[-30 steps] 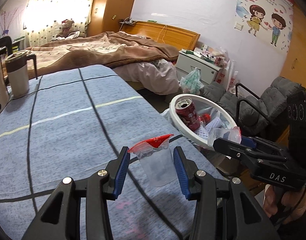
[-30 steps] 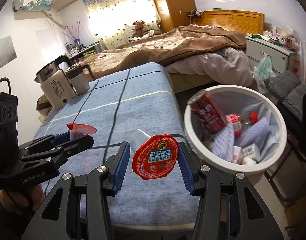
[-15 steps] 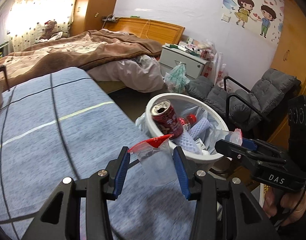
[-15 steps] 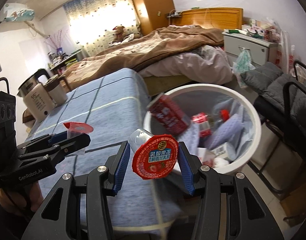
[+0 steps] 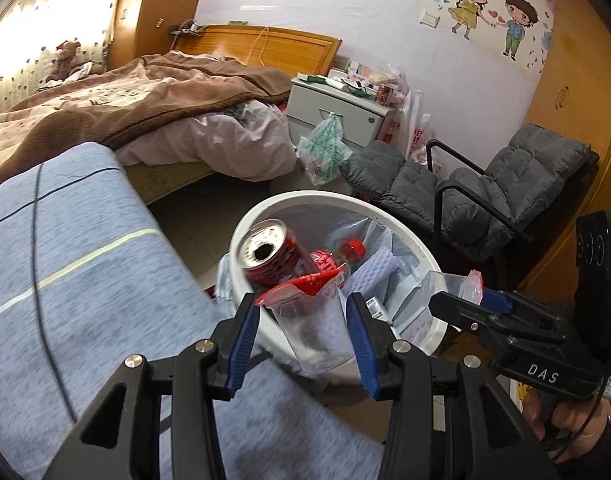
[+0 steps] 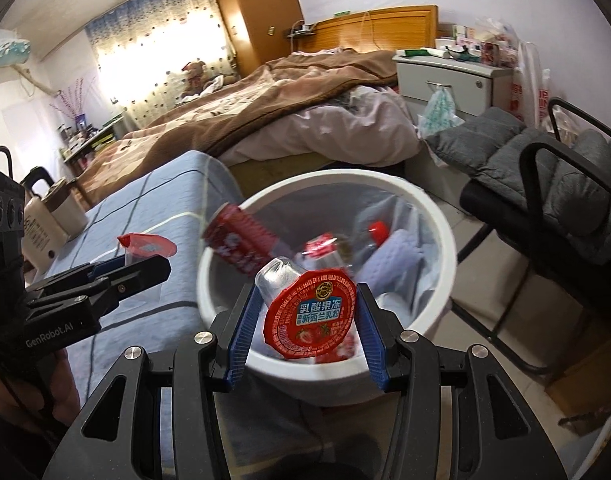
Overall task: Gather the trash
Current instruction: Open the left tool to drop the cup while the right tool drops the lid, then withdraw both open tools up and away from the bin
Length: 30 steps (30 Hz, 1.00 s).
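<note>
Two hand-held grippers hang over a white bin (image 6: 441,248) at the end of a table under a blue checked cloth (image 5: 85,280), each carrying a clear jelly cup. The left gripper (image 5: 303,336) pinches an upright cup (image 5: 311,332) between its blue pads, the cup's red foil lid (image 5: 301,286) peeled up and folded at the rim; in the left wrist view the cup sits in front of the bin's near rim, at the table's edge. The right gripper (image 6: 303,332) clamps a second cup (image 6: 309,314) tilted on its side, its red printed lid facing the camera and its clear base pointing towards the bin; in the right wrist view this cup sits above the bin's opening, near its front rim.

The bin is lined with a pale plastic bag and already holds a red drink can (image 5: 271,252) leaning against the left wall, a bottle (image 6: 345,244) with a red cap and red label, a white textured sponge-like piece and some small cartons. The bin stands on the floor just beside the table.

A person's hand (image 5: 577,428) grips the right tool's handle at the lower right of the left wrist view. Behind the bin are a grey padded chair (image 5: 505,188) with a black frame, a white nightstand (image 5: 337,112) crowded with small items, and a bed (image 5: 145,96) with a brown blanket. Two kettles (image 6: 53,216) stand at the table's far end in the right wrist view.
</note>
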Available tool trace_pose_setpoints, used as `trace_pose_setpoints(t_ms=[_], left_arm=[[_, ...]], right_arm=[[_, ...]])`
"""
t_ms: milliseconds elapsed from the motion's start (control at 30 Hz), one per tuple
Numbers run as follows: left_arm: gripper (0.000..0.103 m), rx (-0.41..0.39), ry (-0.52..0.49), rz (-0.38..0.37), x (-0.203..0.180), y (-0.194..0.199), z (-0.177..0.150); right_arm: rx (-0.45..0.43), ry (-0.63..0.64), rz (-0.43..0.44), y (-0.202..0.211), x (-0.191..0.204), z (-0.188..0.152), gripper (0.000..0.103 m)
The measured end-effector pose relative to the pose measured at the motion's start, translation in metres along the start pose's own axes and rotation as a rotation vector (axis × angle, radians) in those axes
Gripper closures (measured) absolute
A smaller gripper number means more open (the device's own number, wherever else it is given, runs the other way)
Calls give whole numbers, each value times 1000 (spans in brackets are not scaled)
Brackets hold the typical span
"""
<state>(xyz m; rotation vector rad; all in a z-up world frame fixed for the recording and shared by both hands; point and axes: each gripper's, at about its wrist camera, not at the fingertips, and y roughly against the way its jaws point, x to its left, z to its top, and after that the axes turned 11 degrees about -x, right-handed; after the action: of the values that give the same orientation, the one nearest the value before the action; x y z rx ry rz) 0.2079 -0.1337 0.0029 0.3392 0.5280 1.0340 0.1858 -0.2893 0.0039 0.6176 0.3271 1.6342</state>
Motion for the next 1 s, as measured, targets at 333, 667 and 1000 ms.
trace_pose_setpoints(t_ms=[333, 667, 1000], left_arm=[[56, 48, -21, -36, -14, -36, 4], [40, 43, 3, -28, -13, -47, 5], [39, 28, 5, -8, -7, -28, 2]], right_arm=[[29, -20, -36, -17, -22, -1, 54], [1, -26, -49, -19, -26, 3, 50], [-16, -4, -44, -5, -11, 3, 50]])
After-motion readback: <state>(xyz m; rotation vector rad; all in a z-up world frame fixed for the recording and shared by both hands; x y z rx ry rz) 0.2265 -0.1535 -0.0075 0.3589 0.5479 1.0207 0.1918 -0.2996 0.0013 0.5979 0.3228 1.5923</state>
